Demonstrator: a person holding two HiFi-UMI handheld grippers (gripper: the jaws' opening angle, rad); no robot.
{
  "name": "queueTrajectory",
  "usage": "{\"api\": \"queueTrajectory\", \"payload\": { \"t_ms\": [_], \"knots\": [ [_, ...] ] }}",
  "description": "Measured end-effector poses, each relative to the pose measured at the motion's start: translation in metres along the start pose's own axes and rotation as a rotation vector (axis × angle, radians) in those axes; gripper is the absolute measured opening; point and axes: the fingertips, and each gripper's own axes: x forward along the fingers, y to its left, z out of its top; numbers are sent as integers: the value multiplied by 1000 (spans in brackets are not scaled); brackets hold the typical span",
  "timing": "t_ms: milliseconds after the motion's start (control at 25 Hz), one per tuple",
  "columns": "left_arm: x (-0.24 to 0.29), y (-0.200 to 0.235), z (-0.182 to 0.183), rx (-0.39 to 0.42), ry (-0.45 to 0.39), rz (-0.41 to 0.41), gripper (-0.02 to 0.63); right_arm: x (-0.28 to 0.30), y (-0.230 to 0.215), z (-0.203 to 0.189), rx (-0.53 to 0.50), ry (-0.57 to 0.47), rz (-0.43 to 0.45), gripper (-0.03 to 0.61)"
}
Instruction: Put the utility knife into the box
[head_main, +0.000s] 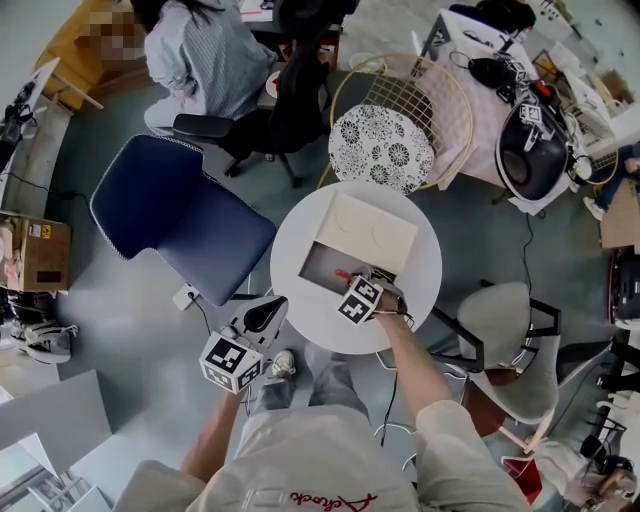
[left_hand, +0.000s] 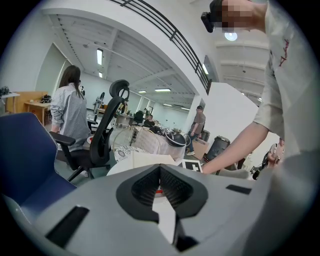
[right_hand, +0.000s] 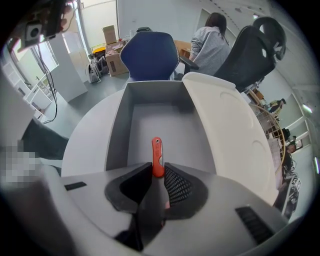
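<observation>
An orange utility knife (right_hand: 157, 155) is clamped by its near end between the pads of my right gripper (right_hand: 158, 172), its far end pointing into the open grey box (right_hand: 116, 125). The gripper points steeply down over the box's near part. From the head view, that right gripper (head_main: 362, 280) hangs above the box (head_main: 322, 264) on the round white table (head_main: 420, 270), with the knife (head_main: 345, 274) showing as a small orange tip. The white lid (head_main: 365, 232) lies folded back beside the box. My left gripper (head_main: 265, 313) is held off the table's near left edge, jaws together and empty (left_hand: 160, 175).
A blue chair (head_main: 180, 215) stands left of the table. Behind the table are a wire chair with a patterned cushion (head_main: 385, 145) and a black office chair (head_main: 300, 90) with a seated person (head_main: 205, 55). A grey chair (head_main: 505, 340) stands to the right.
</observation>
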Motion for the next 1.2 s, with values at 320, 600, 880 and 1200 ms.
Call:
{"api": "queueTrajectory", "payload": {
  "t_ms": [320,600,880,1200],
  "knots": [
    [-2,-3,-1,-1,3,1,11,-9,-7,2,-15,-40,7,149],
    [-5,-6,4,11,-11,-7,11,-19,-5,3,-54,-54,-55,147],
    [-10,-15,11,30,-30,-27,12,-39,-11,5,-58,-84,-165,55],
    [-26,-31,29,90,-79,-60,11,-76,-9,12,-48,-125,-290,17]
  ]
}}
